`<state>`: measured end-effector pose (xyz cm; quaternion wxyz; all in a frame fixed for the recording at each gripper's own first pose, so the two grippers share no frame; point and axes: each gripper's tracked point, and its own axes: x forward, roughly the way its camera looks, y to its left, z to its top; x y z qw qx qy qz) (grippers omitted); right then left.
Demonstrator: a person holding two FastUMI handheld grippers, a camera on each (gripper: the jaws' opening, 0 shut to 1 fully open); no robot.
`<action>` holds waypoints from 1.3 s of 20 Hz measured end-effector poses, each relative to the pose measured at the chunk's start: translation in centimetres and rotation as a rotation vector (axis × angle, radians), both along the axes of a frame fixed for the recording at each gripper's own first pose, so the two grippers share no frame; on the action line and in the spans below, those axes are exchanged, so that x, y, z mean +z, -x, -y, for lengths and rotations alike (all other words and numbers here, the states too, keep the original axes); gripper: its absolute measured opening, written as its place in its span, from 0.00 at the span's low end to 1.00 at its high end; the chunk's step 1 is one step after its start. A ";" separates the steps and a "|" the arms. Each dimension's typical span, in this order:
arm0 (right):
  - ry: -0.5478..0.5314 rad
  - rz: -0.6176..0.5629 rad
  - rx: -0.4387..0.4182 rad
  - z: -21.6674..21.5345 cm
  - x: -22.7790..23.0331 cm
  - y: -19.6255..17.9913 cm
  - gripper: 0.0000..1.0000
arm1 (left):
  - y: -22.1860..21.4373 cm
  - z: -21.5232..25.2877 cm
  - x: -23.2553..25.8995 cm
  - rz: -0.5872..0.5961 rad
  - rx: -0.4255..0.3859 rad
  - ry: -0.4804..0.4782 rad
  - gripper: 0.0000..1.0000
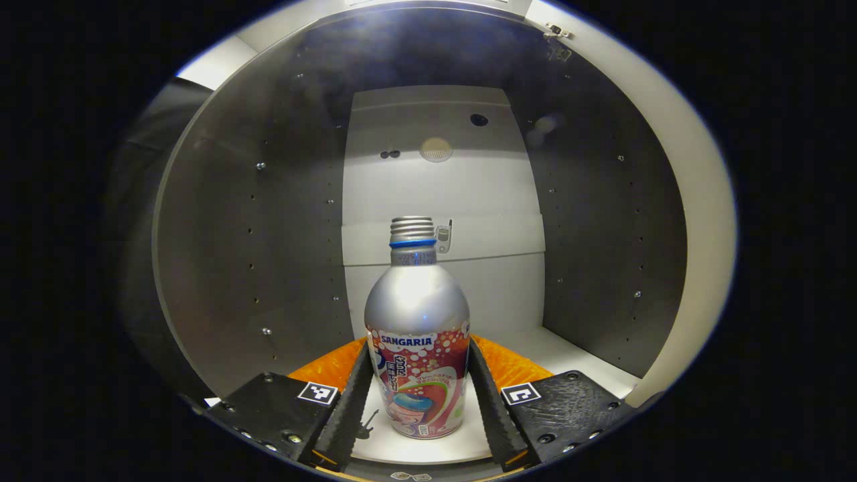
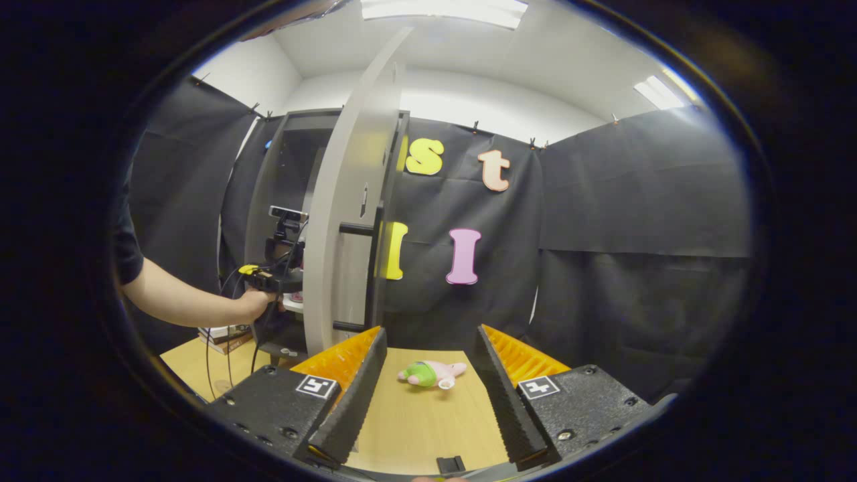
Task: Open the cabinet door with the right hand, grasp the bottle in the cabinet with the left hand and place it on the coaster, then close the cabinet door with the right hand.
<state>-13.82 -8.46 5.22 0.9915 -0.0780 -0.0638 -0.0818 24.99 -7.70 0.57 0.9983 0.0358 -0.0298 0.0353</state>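
The left gripper [image 1: 418, 402] brackets the bottle [image 1: 418, 341], fingers against or just beside its lower body; firm contact cannot be confirmed. The bottle stands upright in the cabinet [image 1: 234, 234]. Its metal wall looks smooth, light and dentable: grip the body moderately. The right gripper [image 2: 428, 402] is wide open, empty; door [image 2: 348, 221] open.

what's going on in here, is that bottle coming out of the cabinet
A person works two handheld grippers at a cabinet. Its door already stands open. The left gripper is inside the cabinet with its fingers on either side of an upright bottle; whether they press on it yet is hard to tell. The right gripper is open and holds nothing, hanging over a wooden table where a small plush toy lies.
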 end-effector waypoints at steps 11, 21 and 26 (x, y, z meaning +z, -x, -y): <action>-0.014 -0.019 0.059 -0.4 -1.1 -1.3 0.84 | 11.1 0.4 5.0 0.098 -0.081 0.038 0.71; -0.002 -0.016 0.172 -1.0 -2.3 -2.6 0.83 | 26.4 -4.7 3.1 0.094 -0.028 0.078 0.71; -0.047 -0.009 0.163 0.0 -2.0 -2.6 0.86 | 31.7 -7.1 -4.5 0.077 0.021 -0.051 0.71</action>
